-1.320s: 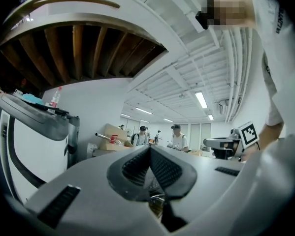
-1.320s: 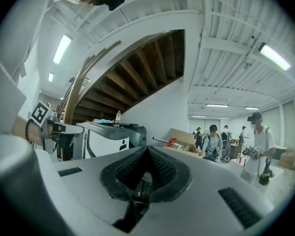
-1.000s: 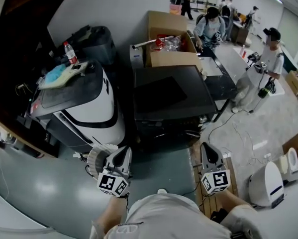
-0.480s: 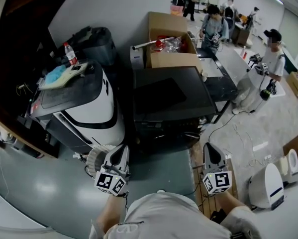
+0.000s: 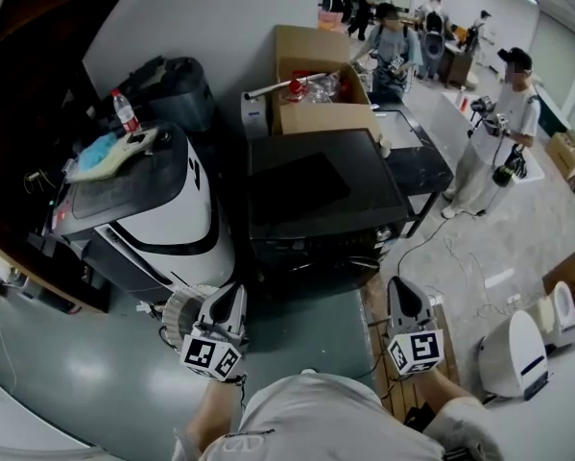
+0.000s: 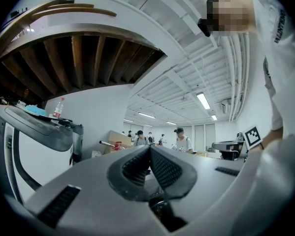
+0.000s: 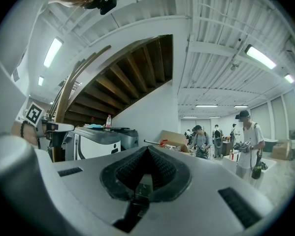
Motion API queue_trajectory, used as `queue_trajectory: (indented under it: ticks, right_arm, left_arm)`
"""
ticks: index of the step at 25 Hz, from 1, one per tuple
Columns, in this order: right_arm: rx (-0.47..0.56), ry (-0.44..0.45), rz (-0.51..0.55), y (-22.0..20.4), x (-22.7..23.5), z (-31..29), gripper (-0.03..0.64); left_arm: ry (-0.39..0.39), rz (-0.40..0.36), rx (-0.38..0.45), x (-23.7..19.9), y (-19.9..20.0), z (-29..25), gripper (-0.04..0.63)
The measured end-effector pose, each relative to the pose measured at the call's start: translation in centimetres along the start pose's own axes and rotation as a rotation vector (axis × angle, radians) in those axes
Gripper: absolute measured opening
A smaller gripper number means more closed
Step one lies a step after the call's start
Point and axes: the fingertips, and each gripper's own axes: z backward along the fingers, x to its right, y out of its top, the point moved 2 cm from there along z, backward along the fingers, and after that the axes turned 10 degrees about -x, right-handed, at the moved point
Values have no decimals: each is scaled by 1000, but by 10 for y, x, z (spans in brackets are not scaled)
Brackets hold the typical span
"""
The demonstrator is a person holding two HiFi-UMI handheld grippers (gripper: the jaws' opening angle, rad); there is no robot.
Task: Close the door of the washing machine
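A white and black machine (image 5: 162, 224) with a grey top stands at the left, and a black box-shaped appliance (image 5: 316, 195) sits right of it. I see no open door on either from here. My left gripper (image 5: 233, 294) hovers low in front of the white machine, jaws shut and empty. My right gripper (image 5: 403, 288) is held over the floor at the right, also shut with nothing between its pads. In the left gripper view the left gripper (image 6: 149, 148) points past the white machine (image 6: 31, 146). In the right gripper view the right gripper (image 7: 147, 149) points level with the white machine (image 7: 95, 142) at its left.
A bottle (image 5: 125, 111) and a blue cloth (image 5: 100, 149) lie on the white machine. A ribbed white round part (image 5: 184, 305) sits by my left gripper. Behind are a cardboard box (image 5: 316, 84), cables on the floor (image 5: 441, 248), a white device (image 5: 513, 353) and several people (image 5: 493, 133).
The head view has shifted slightly, so the machines sit a little further left. Both grippers hold nearly the same place and stay shut. People in the background have moved.
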Motion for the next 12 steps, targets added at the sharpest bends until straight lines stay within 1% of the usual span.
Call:
queue_trajectory:
  ticks: [6, 12]
  right_arm:
    - [-9, 8, 10, -2, 3, -4, 11]
    - [-15, 8, 8, -4, 2, -4, 10]
  left_arm:
    - [-16, 19, 3, 1, -4, -6, 3]
    - [-29, 3, 4, 1, -7, -11, 3]
